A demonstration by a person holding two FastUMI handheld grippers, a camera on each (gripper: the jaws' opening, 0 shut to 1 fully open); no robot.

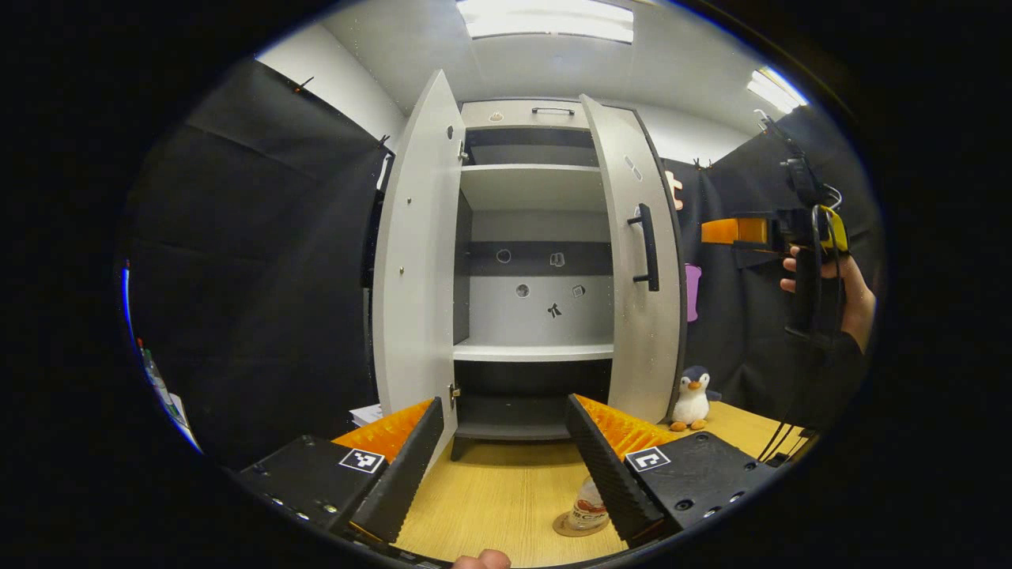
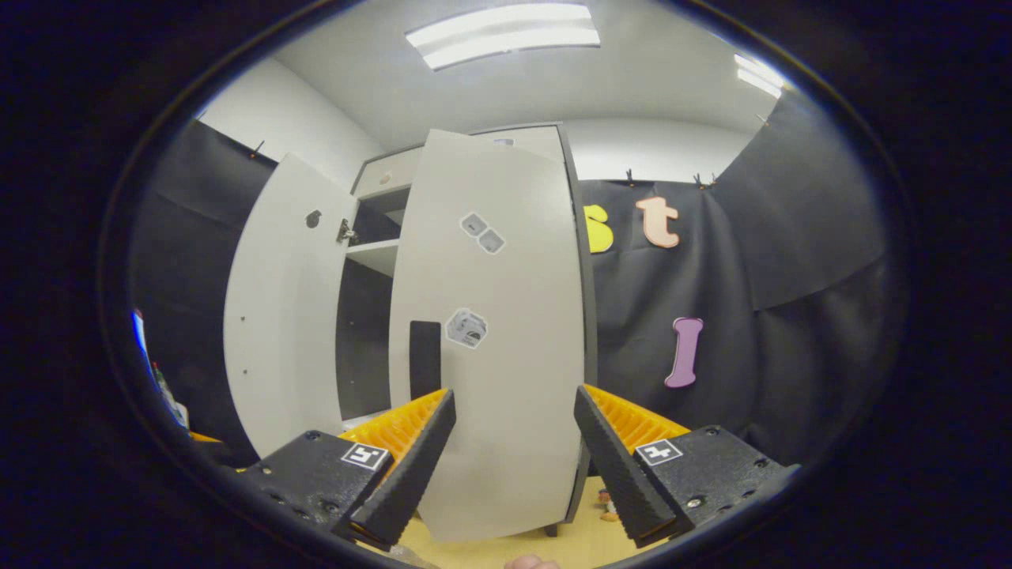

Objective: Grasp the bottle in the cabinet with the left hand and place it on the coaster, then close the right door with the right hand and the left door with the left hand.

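The small clear bottle (image 1: 588, 506) stands upright on the round coaster (image 1: 571, 527). Both the left gripper (image 1: 506, 466) and right gripper (image 2: 514, 462) are released, holding nothing.

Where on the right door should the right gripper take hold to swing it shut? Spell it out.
Best not pinched: the right door stands partly open, its flat outer face toward the open right gripper. Probably push on that face near the free edge, by the vertical bar handle, coming from the door's outer side.

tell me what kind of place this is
Probably a recording booth staged as a home corner: black cloth walls, a grey cabinet with both doors open on a wooden table, and a plush penguin.
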